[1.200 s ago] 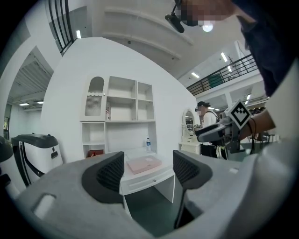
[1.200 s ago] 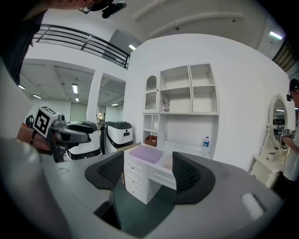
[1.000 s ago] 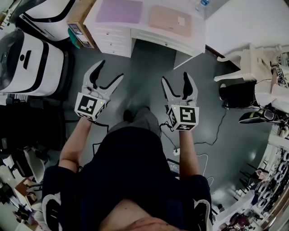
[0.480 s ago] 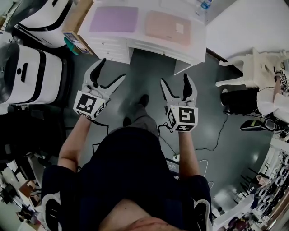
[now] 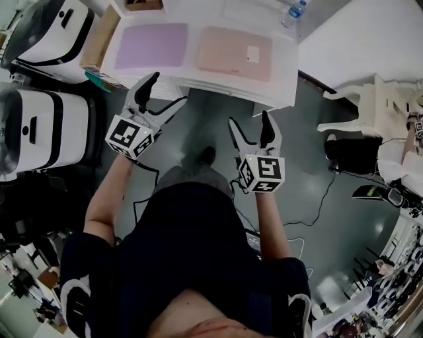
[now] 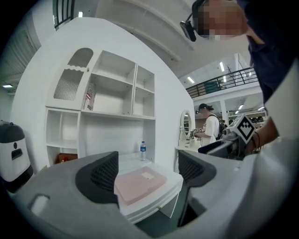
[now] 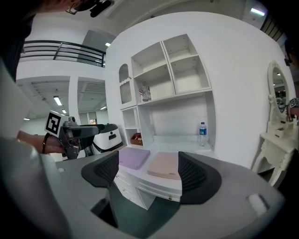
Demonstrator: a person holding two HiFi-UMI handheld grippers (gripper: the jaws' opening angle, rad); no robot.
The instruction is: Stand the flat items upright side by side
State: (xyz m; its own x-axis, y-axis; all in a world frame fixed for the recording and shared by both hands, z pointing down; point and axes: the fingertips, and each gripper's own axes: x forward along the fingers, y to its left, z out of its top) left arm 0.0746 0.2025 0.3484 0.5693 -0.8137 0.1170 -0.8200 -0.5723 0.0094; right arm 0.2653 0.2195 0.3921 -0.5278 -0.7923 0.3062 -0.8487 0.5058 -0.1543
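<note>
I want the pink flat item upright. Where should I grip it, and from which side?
Take the pink flat item by its near long edge, probably from the desk front: it lies flat, that edge faces you uncovered, and the purple item flanks its left side.

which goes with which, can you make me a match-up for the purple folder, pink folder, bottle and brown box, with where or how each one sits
Things:
1 purple folder
2 pink folder
3 bottle
4 brown box

Places or states:
A stands upright at the back of the desk
B lies flat, with a small white label on it
C sits in a low shelf compartment
D lies flat, nearer the desk's left end

Pairs: 1-D, 2-B, 3-A, 4-C
</note>
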